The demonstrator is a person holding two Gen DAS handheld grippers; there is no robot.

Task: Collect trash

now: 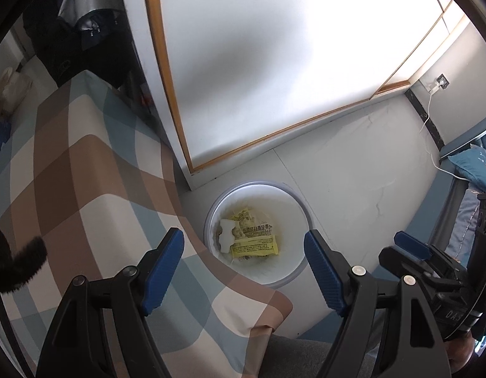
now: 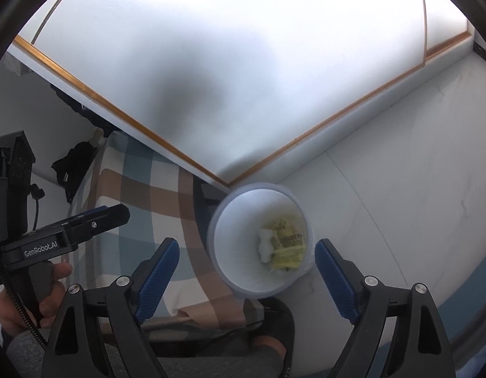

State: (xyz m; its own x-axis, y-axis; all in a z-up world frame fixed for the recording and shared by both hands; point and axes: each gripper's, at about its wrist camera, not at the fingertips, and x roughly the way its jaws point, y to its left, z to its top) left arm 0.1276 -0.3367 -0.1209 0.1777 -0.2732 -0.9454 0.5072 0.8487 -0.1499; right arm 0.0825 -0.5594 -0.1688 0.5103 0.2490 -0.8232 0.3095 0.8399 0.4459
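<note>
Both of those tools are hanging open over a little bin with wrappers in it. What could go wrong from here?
1. The bin stands tight against the checked bed cover; a tool coming down could catch the cloth or tip the bin.
2. The yellow wrapper and the white scrap lie loose in the bin, so a knock might spill them.
3. The left tool and right tool, both open and empty, are close together and could bump.

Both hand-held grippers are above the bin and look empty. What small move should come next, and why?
Probably lift both away from the white bin and look for more trash. The left hand-held gripper and right hand-held gripper stand open with nothing between the pads, and a yellow wrapper and white scrap already lie inside.
</note>
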